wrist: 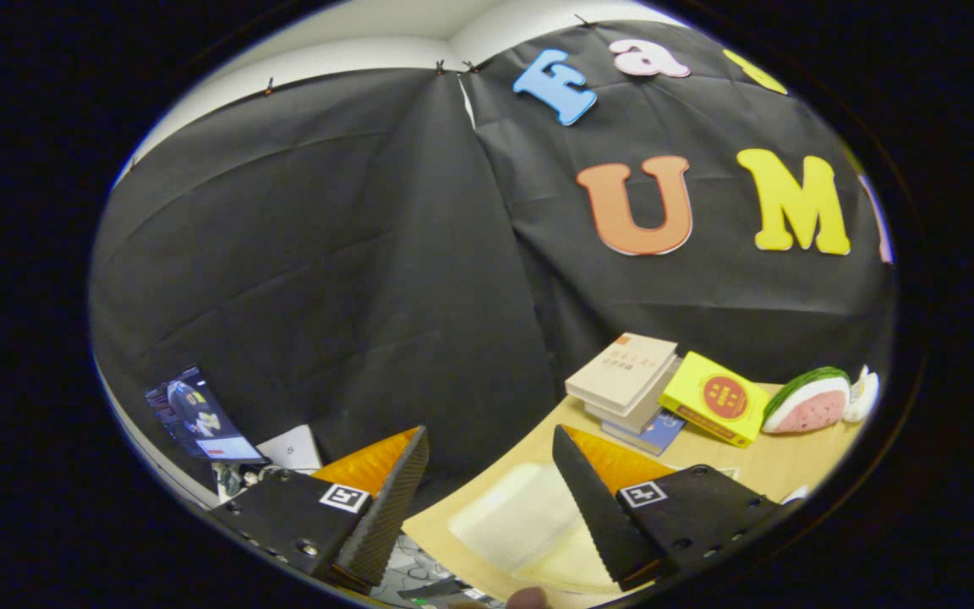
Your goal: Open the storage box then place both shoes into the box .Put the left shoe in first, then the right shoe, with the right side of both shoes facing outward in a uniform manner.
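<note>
My gripper (487, 491) is open, its two fingers spread wide with nothing between them. It is held up and tilted, looking over the corner of a light wooden table (791, 465). A pale translucent flat surface (529, 524), maybe the storage box lid, lies on the table just ahead of the fingers, between them. I cannot tell what it is for sure.
A stack of books (622, 376) stands on the table beyond the right finger. Beside it lie a yellow box (715, 397) and a watermelon-slice toy (812, 399). A screen (195, 416) sits off the table beyond the left finger. The table's corner edge runs between the fingers.
</note>
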Motion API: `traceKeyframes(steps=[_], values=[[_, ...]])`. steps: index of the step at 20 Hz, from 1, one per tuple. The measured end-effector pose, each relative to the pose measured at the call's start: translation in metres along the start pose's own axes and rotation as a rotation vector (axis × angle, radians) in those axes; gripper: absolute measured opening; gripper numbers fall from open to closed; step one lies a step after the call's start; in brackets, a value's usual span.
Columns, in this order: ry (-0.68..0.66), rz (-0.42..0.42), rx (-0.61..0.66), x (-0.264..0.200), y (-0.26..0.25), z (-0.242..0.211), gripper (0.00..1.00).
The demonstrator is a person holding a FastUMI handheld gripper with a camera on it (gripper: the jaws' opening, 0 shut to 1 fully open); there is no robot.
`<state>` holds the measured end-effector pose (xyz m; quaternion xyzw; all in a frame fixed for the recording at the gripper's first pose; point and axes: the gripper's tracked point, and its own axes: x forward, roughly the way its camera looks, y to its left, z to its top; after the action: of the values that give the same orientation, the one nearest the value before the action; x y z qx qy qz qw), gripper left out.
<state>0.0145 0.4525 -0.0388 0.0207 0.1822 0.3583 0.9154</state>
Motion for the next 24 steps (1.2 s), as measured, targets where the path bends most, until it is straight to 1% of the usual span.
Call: traceKeyframes(steps=[3,7,12,15,18,20,22,23,24], values=[[-0.050,-0.065,-0.043,-0.023,-0.038,0.008,0.95],[-0.121,-0.145,-0.039,-0.063,-0.100,0.015,0.95],[-0.179,-0.267,-0.101,-0.130,-0.188,0.007,0.95],[-0.220,-0.345,-0.077,-0.176,-0.244,-0.001,0.95],[-0.208,-0.430,-0.026,-0.217,-0.303,-0.027,0.95],[-0.185,-0.482,-0.029,-0.246,-0.338,-0.052,0.95],[-0.153,-0.565,-0.057,-0.266,-0.377,-0.083,0.95],[-0.138,-0.605,-0.049,-0.274,-0.394,-0.102,0.95],[-0.119,-0.621,-0.032,-0.276,-0.404,-0.124,0.95]])
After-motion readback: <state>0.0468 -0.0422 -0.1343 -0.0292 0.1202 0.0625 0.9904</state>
